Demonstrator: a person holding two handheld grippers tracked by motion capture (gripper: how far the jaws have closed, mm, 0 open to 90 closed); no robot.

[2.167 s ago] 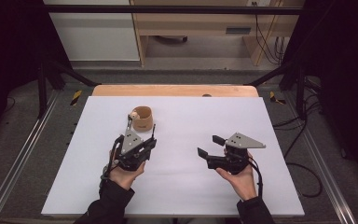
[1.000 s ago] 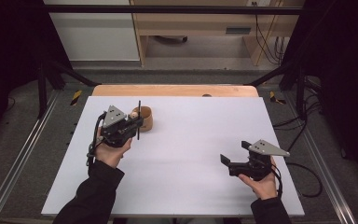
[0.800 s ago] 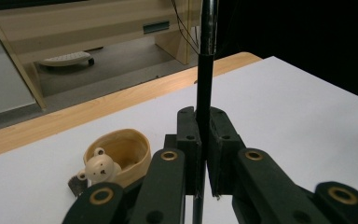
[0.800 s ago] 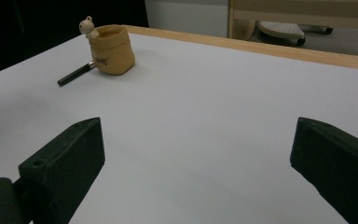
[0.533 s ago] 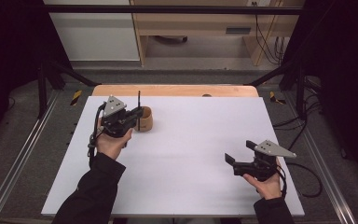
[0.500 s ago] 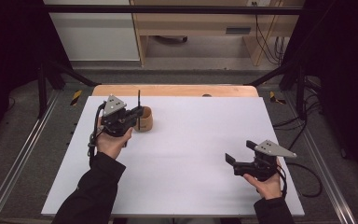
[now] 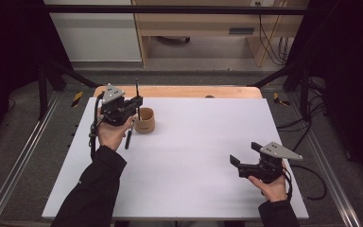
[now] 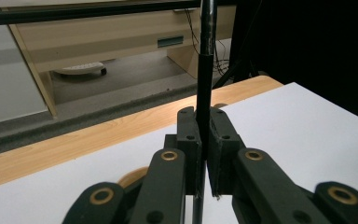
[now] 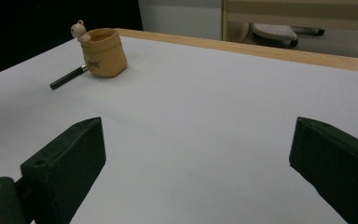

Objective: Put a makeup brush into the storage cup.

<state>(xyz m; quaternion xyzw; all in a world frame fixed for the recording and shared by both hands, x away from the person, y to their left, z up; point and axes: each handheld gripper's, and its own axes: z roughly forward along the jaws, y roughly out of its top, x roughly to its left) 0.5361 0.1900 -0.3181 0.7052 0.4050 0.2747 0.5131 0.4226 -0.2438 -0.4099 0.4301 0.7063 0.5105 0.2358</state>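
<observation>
1. Pen [image 8: 204, 93]: thin black stick, clamped upright between the shut jaws of the left gripper [image 7: 134, 101]. In the high view it stands over the table's far left part, just left of the pouch, with its lower end trailing below the hand. Judged light, stiff and smooth, so liable to swivel or slip in the pads. The present hold sits near mid-length, which should keep it balanced; a hold close to either end would probably let it tip.

2. Pouch [image 7: 145, 120]: small tan fabric holder, open at the top and standing upright on the table. A bead-headed piece [image 9: 79, 30] sticks out at its rim. Judged soft-walled and light, so a pen lowered against the rim could push it over or shove it along; the open mouth is the place to aim for.

3. Second pen [image 9: 68, 77]: dark, lying flat on the table, one end touching the pouch's base.

4. Right gripper [image 7: 235, 161]: jaws wide apart, holding nothing, low over the near right of the table and well apart from the pouch.

5. Table [image 7: 208, 142]: white top with a wooden strip along the far edge.
</observation>
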